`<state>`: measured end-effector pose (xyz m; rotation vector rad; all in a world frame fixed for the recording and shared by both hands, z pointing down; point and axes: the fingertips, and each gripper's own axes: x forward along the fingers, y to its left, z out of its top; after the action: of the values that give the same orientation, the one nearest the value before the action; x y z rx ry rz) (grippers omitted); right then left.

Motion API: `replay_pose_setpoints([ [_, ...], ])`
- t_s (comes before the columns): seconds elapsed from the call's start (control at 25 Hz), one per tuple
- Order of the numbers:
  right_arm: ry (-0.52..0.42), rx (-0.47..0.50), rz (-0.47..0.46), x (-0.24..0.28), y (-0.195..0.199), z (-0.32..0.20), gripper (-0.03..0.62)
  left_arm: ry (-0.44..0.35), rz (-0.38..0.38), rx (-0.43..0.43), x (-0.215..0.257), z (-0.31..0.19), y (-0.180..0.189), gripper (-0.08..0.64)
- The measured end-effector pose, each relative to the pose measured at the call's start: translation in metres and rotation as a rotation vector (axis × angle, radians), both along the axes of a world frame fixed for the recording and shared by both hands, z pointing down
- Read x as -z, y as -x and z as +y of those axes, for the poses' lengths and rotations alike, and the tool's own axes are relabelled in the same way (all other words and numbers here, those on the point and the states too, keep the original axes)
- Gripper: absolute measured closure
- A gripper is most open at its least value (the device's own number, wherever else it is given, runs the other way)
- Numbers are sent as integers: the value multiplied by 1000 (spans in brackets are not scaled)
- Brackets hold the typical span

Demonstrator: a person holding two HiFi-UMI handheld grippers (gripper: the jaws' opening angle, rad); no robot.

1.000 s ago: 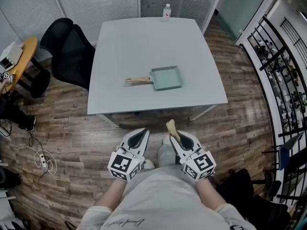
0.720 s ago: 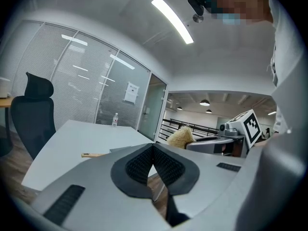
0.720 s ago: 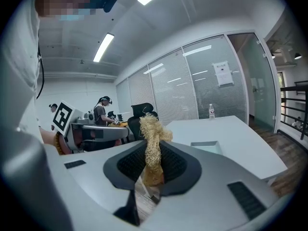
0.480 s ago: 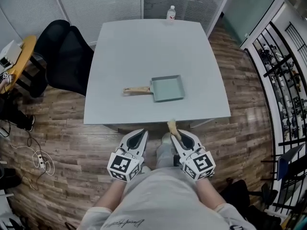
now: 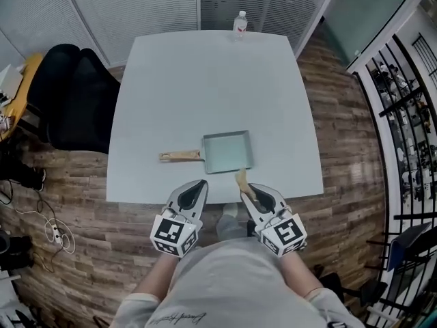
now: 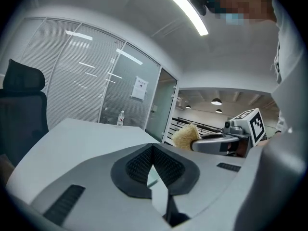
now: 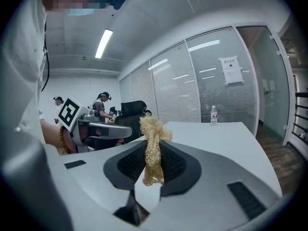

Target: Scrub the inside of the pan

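A square pale green pan with a wooden handle lies on the grey table, near its front edge. My left gripper hovers at that edge just below the handle; it is shut and holds nothing. My right gripper is just in front of the pan's near side, shut on a tan fibrous scrubber. In the right gripper view the scrubber stands upright between the pads. The left gripper view shows a sliver of the pan through its jaws and the scrubber to the right.
A water bottle stands at the table's far edge. A black office chair sits left of the table. Black railings line the right side. Cables lie on the wooden floor. Other people are far behind.
The person has stepped up to the table, so the pan and table edge have come close to both grippers. Both grippers keep their hold and spacing.
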<state>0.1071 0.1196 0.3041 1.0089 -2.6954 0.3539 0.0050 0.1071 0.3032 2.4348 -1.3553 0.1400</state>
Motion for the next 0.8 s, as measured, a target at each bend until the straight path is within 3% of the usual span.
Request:
replay_pose_setpoints([
  [0.44, 26, 80, -33, -7, -23, -68, 512, 0, -26, 61, 3, -56, -27, 551],
  [0.8, 50, 101, -11, -15, -16, -93, 512, 32, -56, 95, 0, -68, -19, 551],
])
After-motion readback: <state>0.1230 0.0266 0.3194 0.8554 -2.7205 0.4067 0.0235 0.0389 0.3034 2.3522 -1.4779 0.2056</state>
